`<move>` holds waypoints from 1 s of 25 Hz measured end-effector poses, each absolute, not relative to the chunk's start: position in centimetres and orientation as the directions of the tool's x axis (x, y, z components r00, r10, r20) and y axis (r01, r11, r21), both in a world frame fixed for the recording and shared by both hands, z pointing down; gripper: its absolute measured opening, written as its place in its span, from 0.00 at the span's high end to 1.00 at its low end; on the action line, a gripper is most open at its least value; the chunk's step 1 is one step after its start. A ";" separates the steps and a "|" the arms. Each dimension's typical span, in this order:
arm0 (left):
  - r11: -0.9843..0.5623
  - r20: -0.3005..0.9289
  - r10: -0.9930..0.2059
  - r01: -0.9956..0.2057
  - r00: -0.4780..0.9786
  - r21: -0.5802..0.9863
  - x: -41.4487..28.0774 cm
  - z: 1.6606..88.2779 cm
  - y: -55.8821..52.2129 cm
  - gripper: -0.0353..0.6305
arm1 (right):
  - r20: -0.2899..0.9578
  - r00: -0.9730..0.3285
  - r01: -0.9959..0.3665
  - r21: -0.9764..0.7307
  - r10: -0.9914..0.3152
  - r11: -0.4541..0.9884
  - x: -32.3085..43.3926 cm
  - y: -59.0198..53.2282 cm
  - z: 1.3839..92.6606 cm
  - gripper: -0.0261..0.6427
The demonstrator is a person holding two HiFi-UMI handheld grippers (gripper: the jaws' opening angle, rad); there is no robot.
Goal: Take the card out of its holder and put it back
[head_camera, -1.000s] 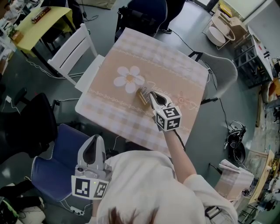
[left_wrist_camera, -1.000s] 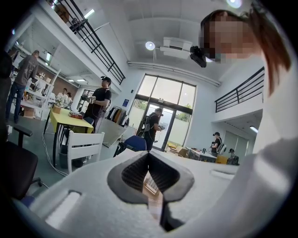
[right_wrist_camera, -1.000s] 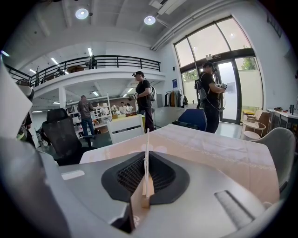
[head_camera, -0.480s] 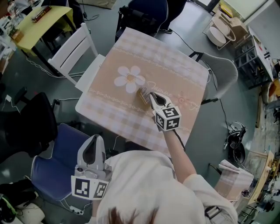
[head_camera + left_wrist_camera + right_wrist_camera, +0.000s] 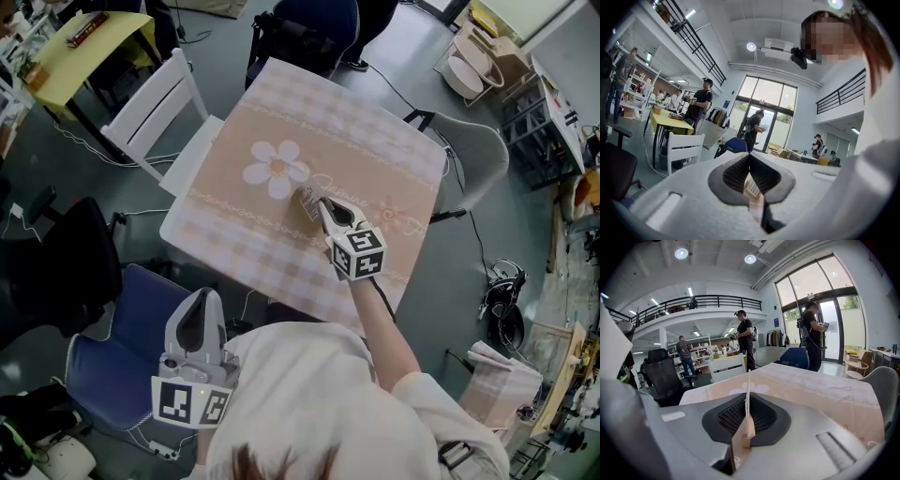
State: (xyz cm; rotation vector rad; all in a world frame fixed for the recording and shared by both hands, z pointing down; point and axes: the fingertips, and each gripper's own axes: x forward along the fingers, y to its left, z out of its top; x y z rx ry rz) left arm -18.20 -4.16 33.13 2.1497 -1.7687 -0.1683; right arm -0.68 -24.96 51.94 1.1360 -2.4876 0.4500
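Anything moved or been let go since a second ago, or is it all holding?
Nothing visibly changed. The right gripper stays shut on the card, low over the middle of the table. The left gripper stays shut and empty, held back off the table close to the person's body.

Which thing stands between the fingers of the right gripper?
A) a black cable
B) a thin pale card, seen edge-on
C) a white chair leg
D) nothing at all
B: in the right gripper view the thin pale card stands upright, pinched between the ribbed dark fingers of the right gripper, above the pink checked tablecloth.
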 end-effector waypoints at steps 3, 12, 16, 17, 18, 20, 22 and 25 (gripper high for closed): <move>-0.163 0.128 -0.968 -0.925 0.218 0.344 -18.1 33.1 -4.2 0.95 | 0.447 -0.609 -0.769 -0.133 -0.655 0.625 -0.6 -25.0 51.9 0.94; -0.169 0.126 -0.966 -0.923 0.224 0.346 -18.0 33.3 -4.1 0.95 | 0.428 -0.611 -0.773 -0.139 -0.666 0.620 -0.5 -25.0 52.0 0.94; -0.162 0.131 -0.967 -0.924 0.219 0.347 -18.1 33.5 -4.0 0.95 | 0.427 -0.611 -0.774 -0.143 -0.667 0.617 -0.4 -25.0 52.1 0.94; -0.161 0.131 -0.967 -0.923 0.218 0.348 -18.2 33.5 -3.9 0.95 | 0.428 -0.609 -0.775 -0.146 -0.667 0.615 -0.4 -25.0 52.1 0.94; -0.160 0.131 -0.967 -0.923 0.217 0.350 -18.2 33.5 -3.8 0.95 | 0.433 -0.607 -0.777 -0.147 -0.666 0.613 -0.4 -25.0 52.2 0.94; -0.157 0.126 -0.969 -0.924 0.212 0.349 -18.3 33.3 -3.7 0.95 | 0.452 -0.600 -0.779 -0.146 -0.660 0.609 -0.4 -24.8 52.6 0.93; -0.148 0.121 -0.972 -0.927 0.201 0.345 -18.7 33.0 -3.5 0.95 | 0.444 -0.602 -0.780 -0.148 -0.664 0.608 -0.4 -24.8 52.4 0.93; -0.126 0.121 -0.977 -0.933 0.175 0.338 -19.6 32.9 -3.3 0.95 | 0.407 -0.610 -0.778 -0.144 -0.680 0.612 -0.5 -25.1 51.4 0.93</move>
